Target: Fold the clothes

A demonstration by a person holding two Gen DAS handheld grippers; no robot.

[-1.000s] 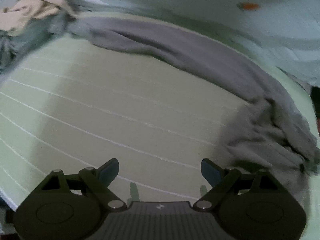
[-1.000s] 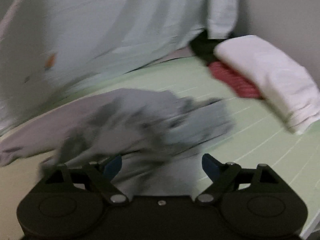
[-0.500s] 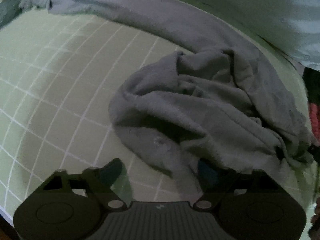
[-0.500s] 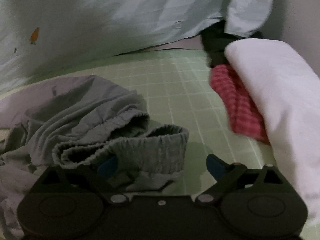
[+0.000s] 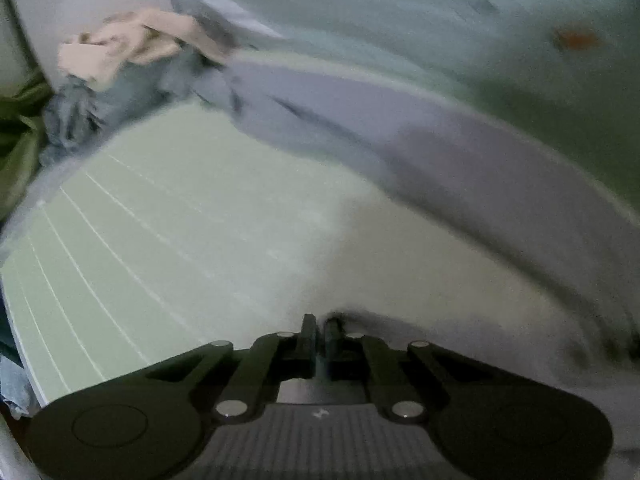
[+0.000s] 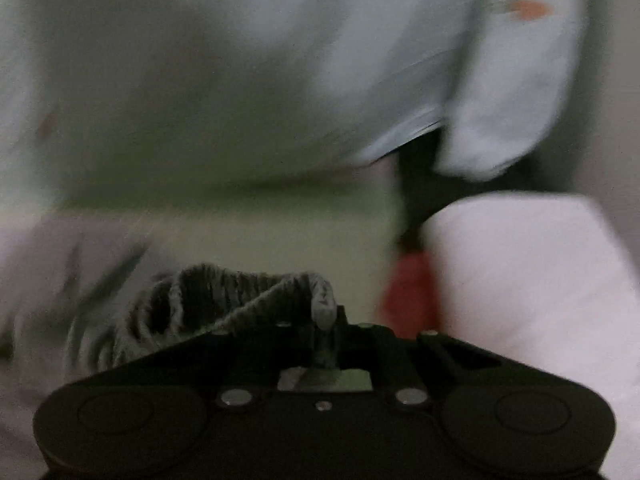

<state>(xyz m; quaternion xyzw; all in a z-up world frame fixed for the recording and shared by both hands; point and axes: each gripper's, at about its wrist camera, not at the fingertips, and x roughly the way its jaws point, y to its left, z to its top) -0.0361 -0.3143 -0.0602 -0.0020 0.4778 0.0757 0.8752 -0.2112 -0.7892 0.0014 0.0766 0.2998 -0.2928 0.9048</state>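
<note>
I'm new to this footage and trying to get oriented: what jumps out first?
The right gripper stands out: its jaws are shut on the ribbed waistband of the grey garment. Right of it lies a white folded stack over something red. In the left view, the garment sweeps blurred across the green gridded mat, with the left gripper shut.

Both grippers are matte black — left gripper (image 5: 319, 332) with a ribbed grey centre plate, right gripper (image 6: 326, 334) with silver pivot screws.

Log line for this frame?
phase: grasped | left gripper: shut on grey pants | right gripper: shut on waistband | views: blurred
</note>
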